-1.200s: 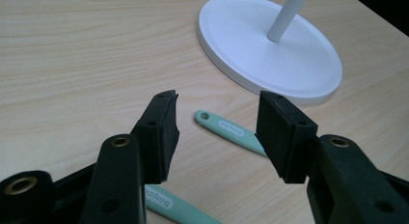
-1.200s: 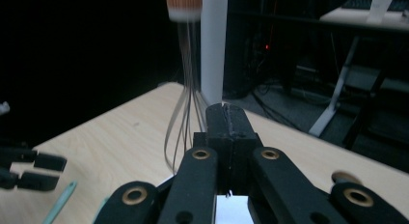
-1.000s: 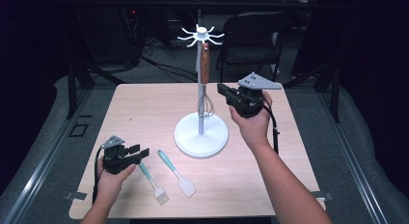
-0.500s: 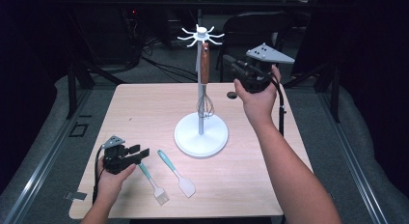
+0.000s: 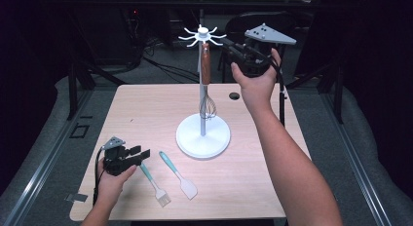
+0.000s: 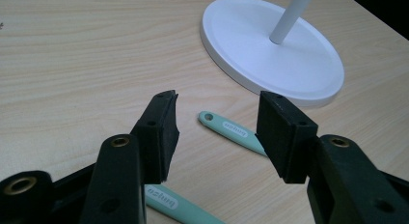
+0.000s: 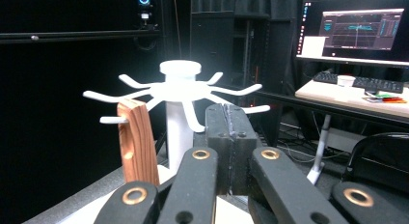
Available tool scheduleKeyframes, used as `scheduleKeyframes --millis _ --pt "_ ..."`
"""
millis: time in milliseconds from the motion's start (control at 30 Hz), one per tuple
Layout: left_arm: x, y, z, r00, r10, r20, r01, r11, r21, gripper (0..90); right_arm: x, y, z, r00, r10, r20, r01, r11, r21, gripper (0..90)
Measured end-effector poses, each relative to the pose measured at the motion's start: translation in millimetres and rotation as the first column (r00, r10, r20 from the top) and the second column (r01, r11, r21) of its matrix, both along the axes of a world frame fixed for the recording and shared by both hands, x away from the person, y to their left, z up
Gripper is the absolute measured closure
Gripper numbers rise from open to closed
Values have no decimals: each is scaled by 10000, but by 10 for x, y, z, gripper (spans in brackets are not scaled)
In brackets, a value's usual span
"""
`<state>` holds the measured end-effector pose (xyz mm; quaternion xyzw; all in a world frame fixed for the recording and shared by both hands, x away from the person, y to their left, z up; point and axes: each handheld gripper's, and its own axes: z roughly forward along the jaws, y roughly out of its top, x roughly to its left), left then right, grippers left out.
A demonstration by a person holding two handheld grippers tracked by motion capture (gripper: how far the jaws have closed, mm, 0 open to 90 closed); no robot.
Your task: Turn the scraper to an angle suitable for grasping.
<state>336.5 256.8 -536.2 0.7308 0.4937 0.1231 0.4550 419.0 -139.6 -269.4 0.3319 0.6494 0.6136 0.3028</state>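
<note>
Presently: One Utensil Hung, Two Left On Tabletop

Inspection finds the wood-handled wire whisk point(image 5: 206, 84) already hanging from a hook of the white pole stand with radial hooks point(image 5: 202, 133). The right claw point(image 5: 233, 48) is pressed together and empty, raised beside the hook crown, apparently clear of the whisk, though depth is hard to judge there. The left claw point(image 6: 217, 132) rests low on the light wood tabletop point(image 5: 146, 109), jaws spread, gripping nothing. Just ahead of it lie the mint-handled silicone spatula point(image 5: 179, 176) and the mint-handled basting brush point(image 5: 153, 186), both flat, near the stand's base. Judgement: roughly one third done; two hangings remain.
</note>
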Motion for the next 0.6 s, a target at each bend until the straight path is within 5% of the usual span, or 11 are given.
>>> scheduleKeyframes --millis 267,600 --pt "6 6 5 10000 18 -19 -18 10000 -40 492 -114 70 2 9995 266 144 -260 9987 -428 900" --pt "4 22 9 10000 12 -56 -12 10000 -7 493 -197 129 -33 9987 482 174 -475 9982 -378 900"
